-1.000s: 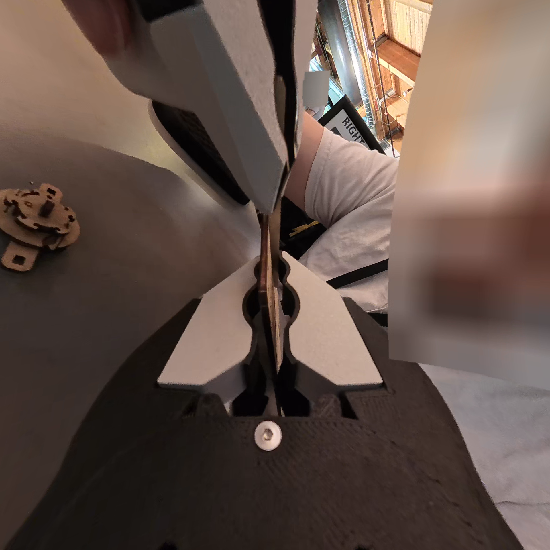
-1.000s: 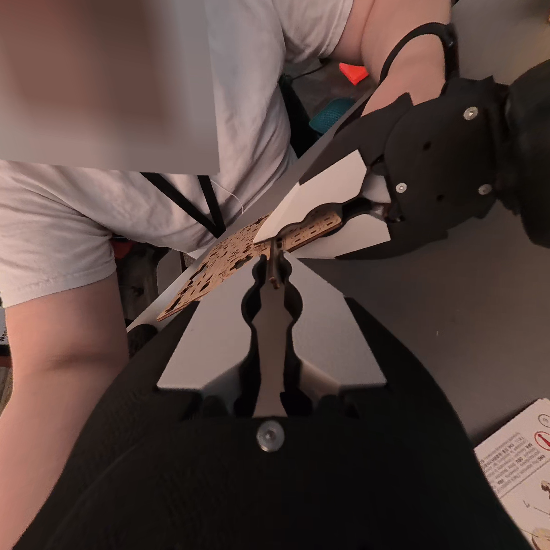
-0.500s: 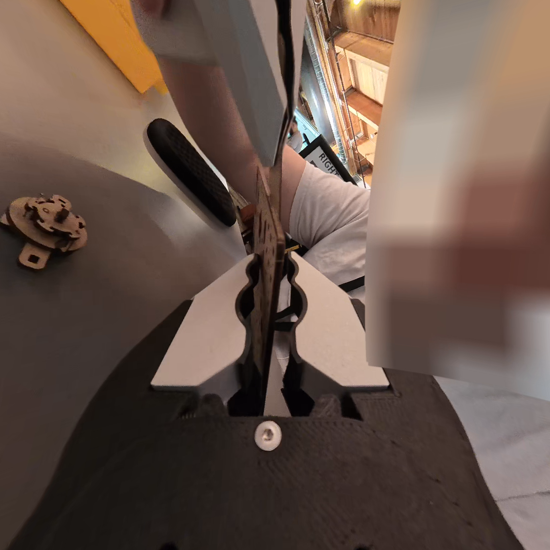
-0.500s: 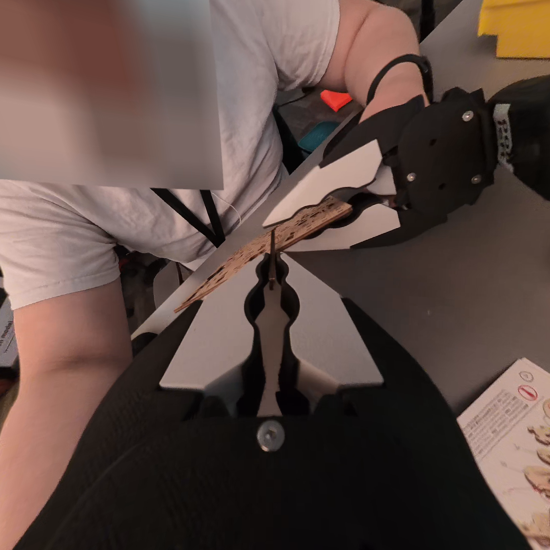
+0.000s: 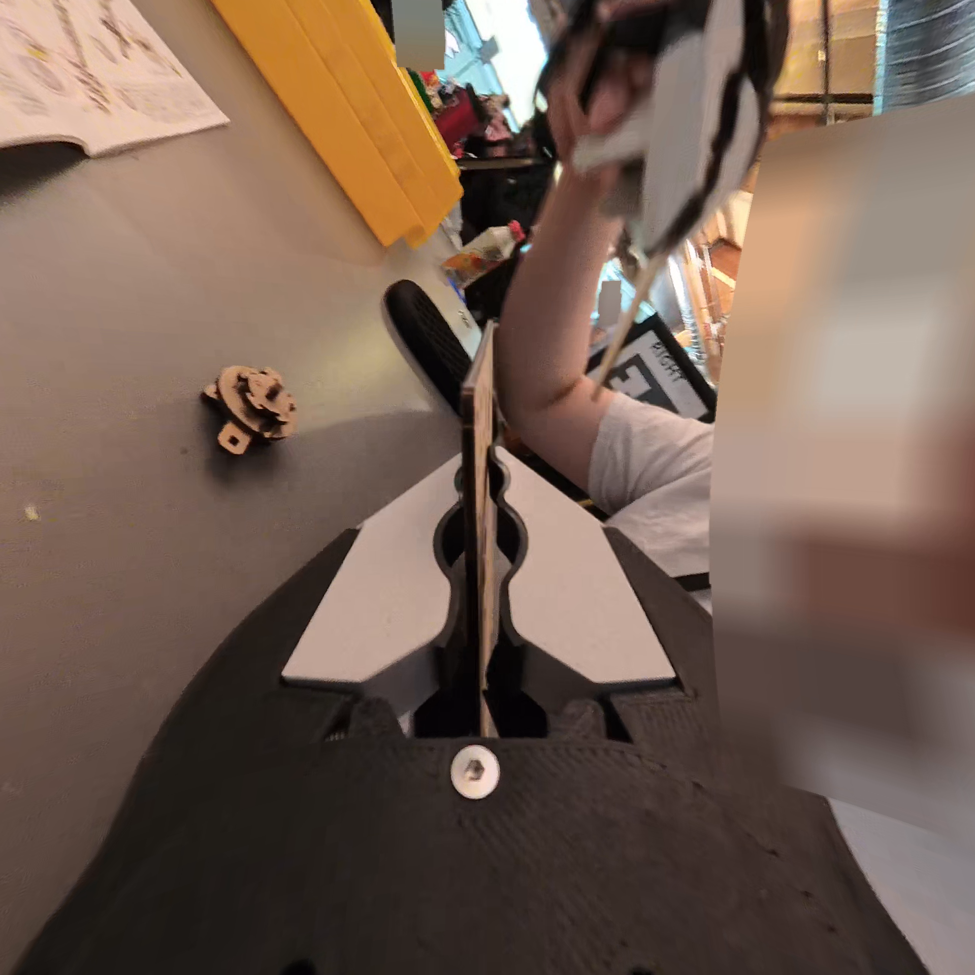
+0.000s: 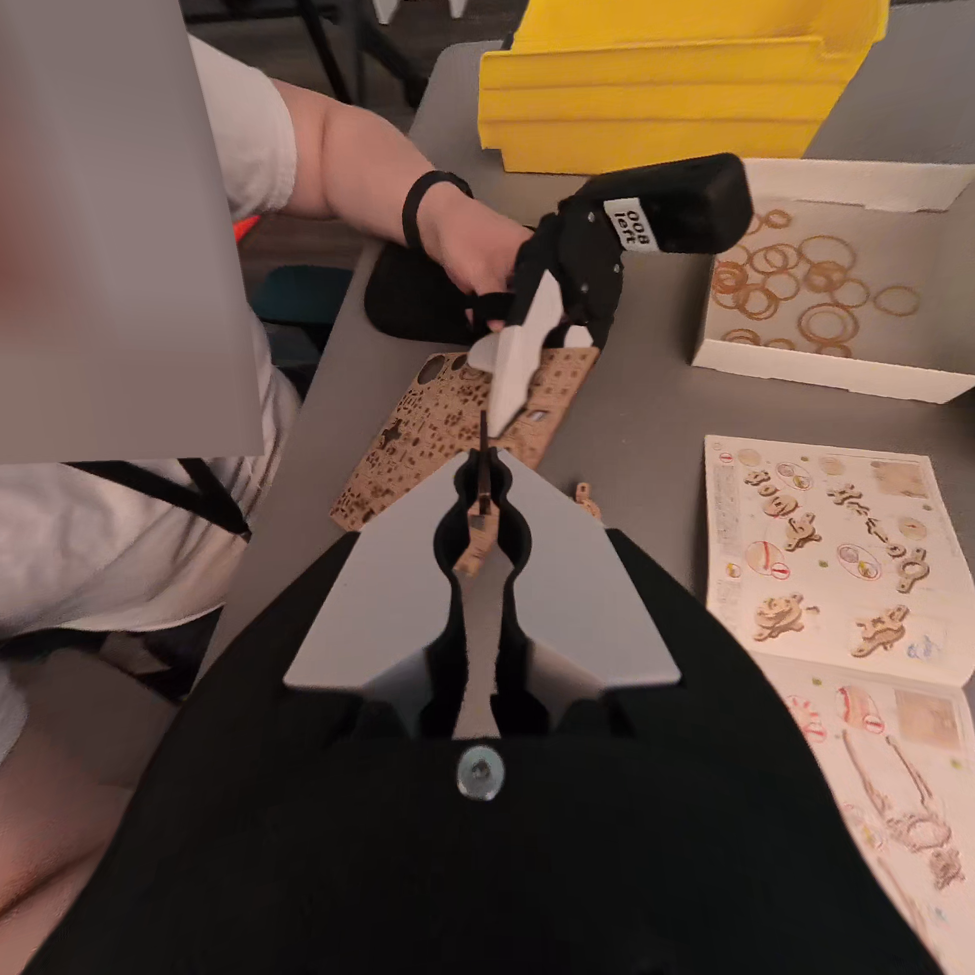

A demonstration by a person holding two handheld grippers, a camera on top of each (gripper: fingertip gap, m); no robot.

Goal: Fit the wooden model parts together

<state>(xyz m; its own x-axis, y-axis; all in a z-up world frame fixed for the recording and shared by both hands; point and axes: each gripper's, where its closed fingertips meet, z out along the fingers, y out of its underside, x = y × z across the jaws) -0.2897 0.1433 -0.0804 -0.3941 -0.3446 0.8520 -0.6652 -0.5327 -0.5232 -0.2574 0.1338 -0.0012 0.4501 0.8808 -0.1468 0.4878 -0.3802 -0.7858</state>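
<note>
My left gripper (image 5: 479,456) is shut on the perforated wooden parts sheet (image 5: 477,422), which I see edge-on between its fingers. In the right wrist view the left gripper (image 6: 498,427) holds that sheet (image 6: 422,438) flat and low at the table's near edge. My right gripper (image 6: 481,453) is shut on a thin small wooden piece (image 6: 482,438) that sticks out past the tips, just short of the sheet. It shows blurred and raised in the left wrist view (image 5: 659,248). A small round wooden assembly (image 5: 250,409) lies on the grey table.
A yellow bin (image 6: 659,89) stands at the back. A white box of rubber bands (image 6: 818,295) sits beside it. An instruction sheet (image 6: 823,548) lies to the right. A black pad (image 6: 417,295) lies behind the sheet. The person's arm (image 6: 359,158) reaches in from the left. The gap from one gripper's tips to the other's is roughly 9 centimeters.
The right gripper has pulled away from the sheet and risen with the small piece. The left gripper has swung the sheet down towards the table.
</note>
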